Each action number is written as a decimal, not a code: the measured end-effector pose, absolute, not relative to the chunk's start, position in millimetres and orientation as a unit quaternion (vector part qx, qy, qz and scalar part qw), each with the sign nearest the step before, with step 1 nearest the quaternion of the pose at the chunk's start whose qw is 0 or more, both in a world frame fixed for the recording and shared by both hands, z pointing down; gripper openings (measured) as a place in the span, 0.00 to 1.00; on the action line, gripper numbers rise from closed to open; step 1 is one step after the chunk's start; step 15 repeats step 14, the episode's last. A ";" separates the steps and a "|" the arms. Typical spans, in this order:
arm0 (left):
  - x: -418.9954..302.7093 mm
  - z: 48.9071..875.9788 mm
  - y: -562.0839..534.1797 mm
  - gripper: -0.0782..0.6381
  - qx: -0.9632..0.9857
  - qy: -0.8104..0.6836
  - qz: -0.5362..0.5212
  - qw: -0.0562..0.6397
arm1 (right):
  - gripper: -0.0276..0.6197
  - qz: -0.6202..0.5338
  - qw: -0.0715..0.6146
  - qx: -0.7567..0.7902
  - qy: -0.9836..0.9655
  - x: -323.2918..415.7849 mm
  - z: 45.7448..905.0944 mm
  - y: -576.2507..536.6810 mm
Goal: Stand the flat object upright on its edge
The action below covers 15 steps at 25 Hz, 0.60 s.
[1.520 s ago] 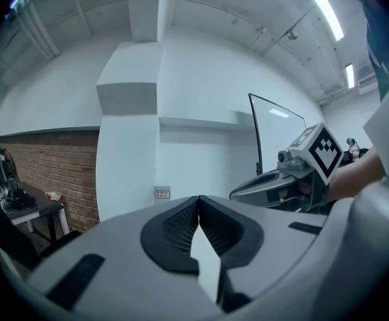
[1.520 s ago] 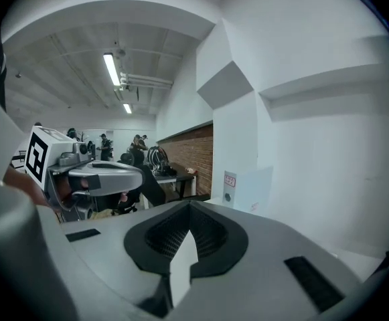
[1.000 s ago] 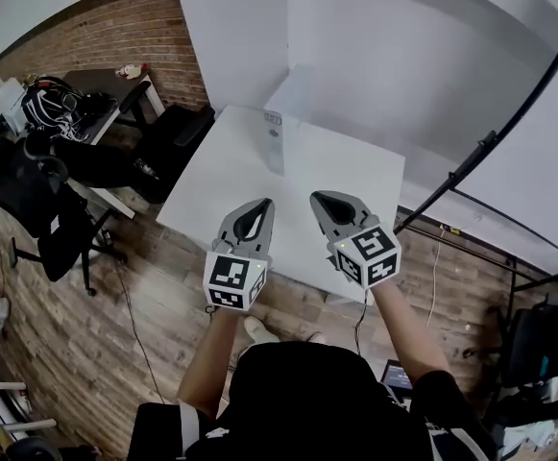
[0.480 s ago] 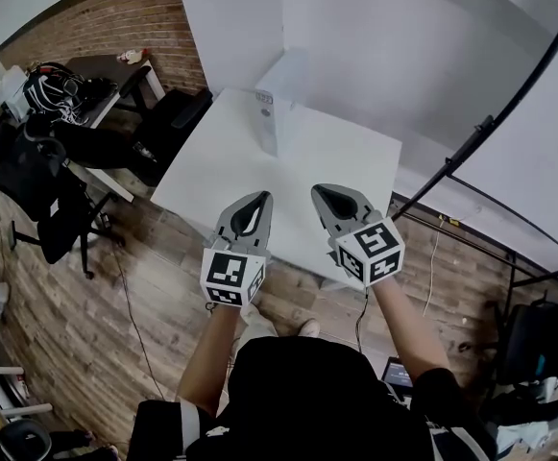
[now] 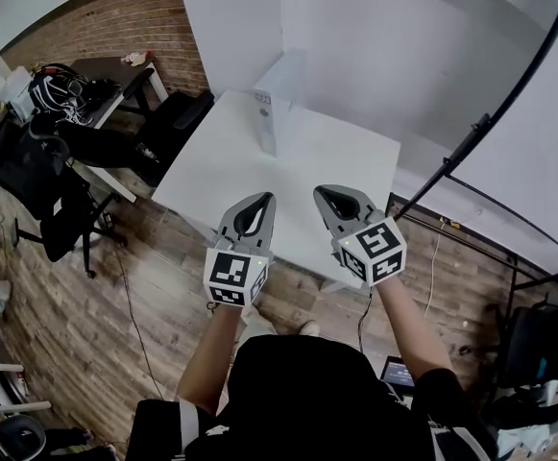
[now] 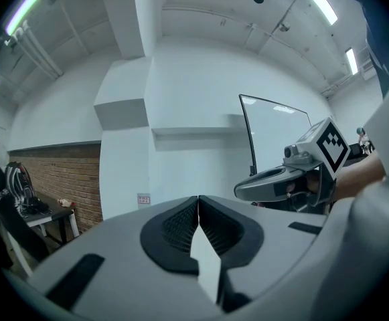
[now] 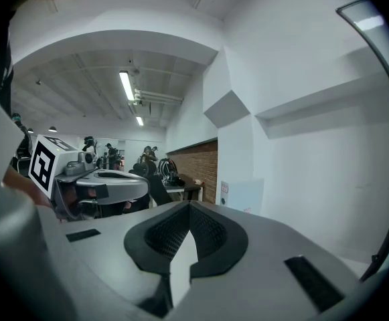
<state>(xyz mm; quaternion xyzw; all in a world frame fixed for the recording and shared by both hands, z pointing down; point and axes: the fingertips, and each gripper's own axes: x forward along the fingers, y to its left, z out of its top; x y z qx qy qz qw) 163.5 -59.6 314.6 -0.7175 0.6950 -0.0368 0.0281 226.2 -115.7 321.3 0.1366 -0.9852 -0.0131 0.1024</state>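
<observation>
Jaws pressed together and empty on my left gripper (image 5: 259, 201) and right gripper (image 5: 329, 193), both near the table's (image 5: 355, 171) front edge. The flat object (image 5: 269, 133) stands upright at the far edge, beside the white pillar (image 5: 230, 27). A black chair (image 5: 168, 128) is off to the left.

Flat object (image 5: 267, 123) on table (image 5: 341, 166) far side; left gripper (image 5: 258, 201), right gripper (image 5: 327, 193) abreast over near edge.

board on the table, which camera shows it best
The head view: the board shows whole there, standing on edge near the table's far side. The right gripper view shows only its upper part over the jaws. The left gripper view shows little beyond its small label.
</observation>
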 end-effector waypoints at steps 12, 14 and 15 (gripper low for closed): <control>173.4 314.0 -58.7 0.13 -0.720 0.692 -0.035 0.028 | 0.10 -0.012 0.101 0.134 -0.986 235.7 325.5 -111.8; 174.9 313.4 -59.1 0.13 -0.721 0.692 -0.035 0.029 | 0.10 -0.013 0.101 0.133 -0.986 236.7 324.7 -111.6; 174.9 313.4 -59.1 0.13 -0.721 0.692 -0.035 0.029 | 0.10 -0.013 0.101 0.133 -0.986 236.7 324.7 -111.6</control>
